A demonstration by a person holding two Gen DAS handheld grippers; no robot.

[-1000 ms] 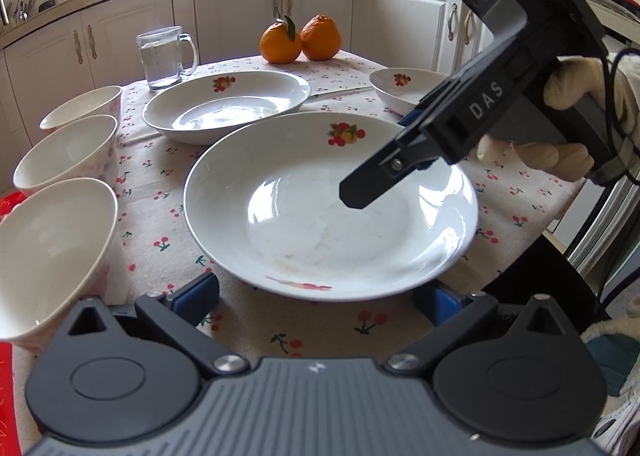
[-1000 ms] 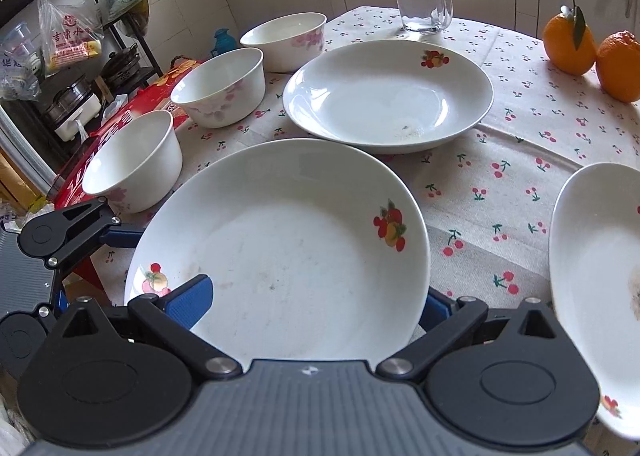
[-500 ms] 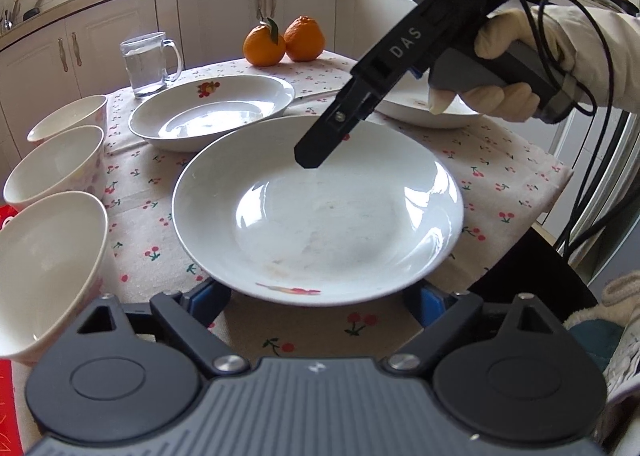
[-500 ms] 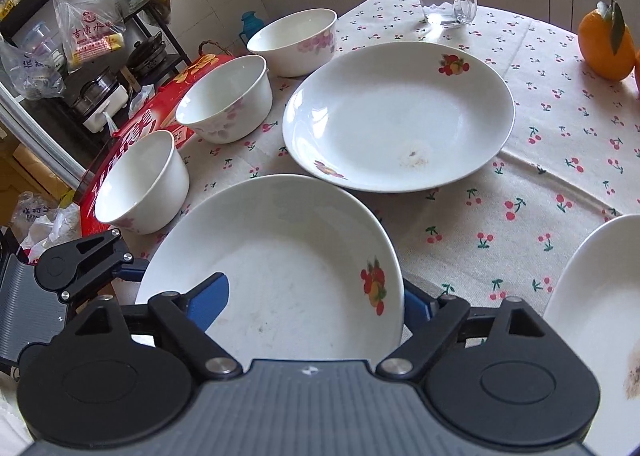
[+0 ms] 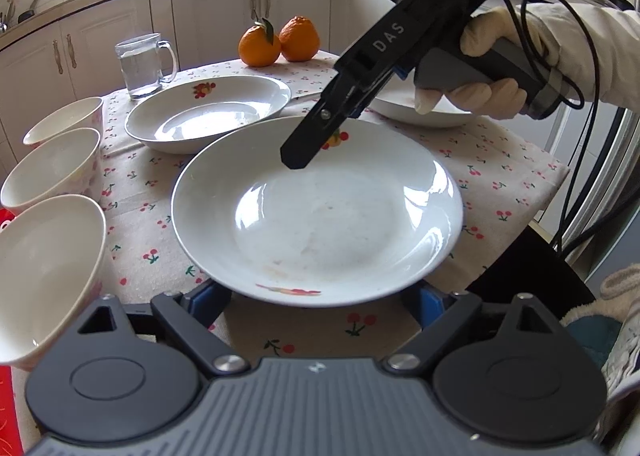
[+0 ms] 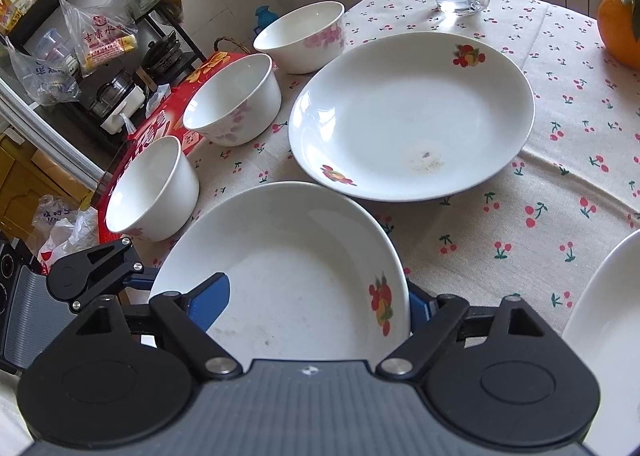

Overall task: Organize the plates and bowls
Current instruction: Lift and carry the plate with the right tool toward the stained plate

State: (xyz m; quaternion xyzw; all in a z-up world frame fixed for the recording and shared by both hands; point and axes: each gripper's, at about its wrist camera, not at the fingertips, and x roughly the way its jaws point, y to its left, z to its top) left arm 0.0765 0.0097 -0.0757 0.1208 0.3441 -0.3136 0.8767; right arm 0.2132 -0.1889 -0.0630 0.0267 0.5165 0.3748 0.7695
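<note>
A white deep plate (image 5: 320, 216) with fruit prints lies on the cherry-print tablecloth (image 5: 140, 184). The near rim of this plate sits between the blue pads (image 5: 208, 302) of my left gripper (image 5: 318, 300), whose jaws are closing onto it. My right gripper (image 6: 314, 304) straddles the plate's (image 6: 288, 256) other side. One of its pads (image 6: 210, 304) is over the plate's inside and the other is behind the rim, and its jaws are opening slightly. A second plate (image 6: 412, 116) and a third plate (image 5: 420, 112) lie beyond. Three white bowls (image 6: 152, 188) (image 6: 236, 96) (image 6: 300, 32) stand in a row at the side.
A glass mug of water (image 5: 144, 64) and two oranges (image 5: 280, 42) stand at the far side. The table's edge (image 5: 552, 184) drops off on the right. A red box (image 6: 160, 124) lies under the bowls. A gloved hand (image 5: 492, 56) holds the right gripper.
Both grippers' jaws have narrowed around the front plate. The right gripper has slid sideways along the plate's rim, nearer the second plate. The left gripper has stayed put.
</note>
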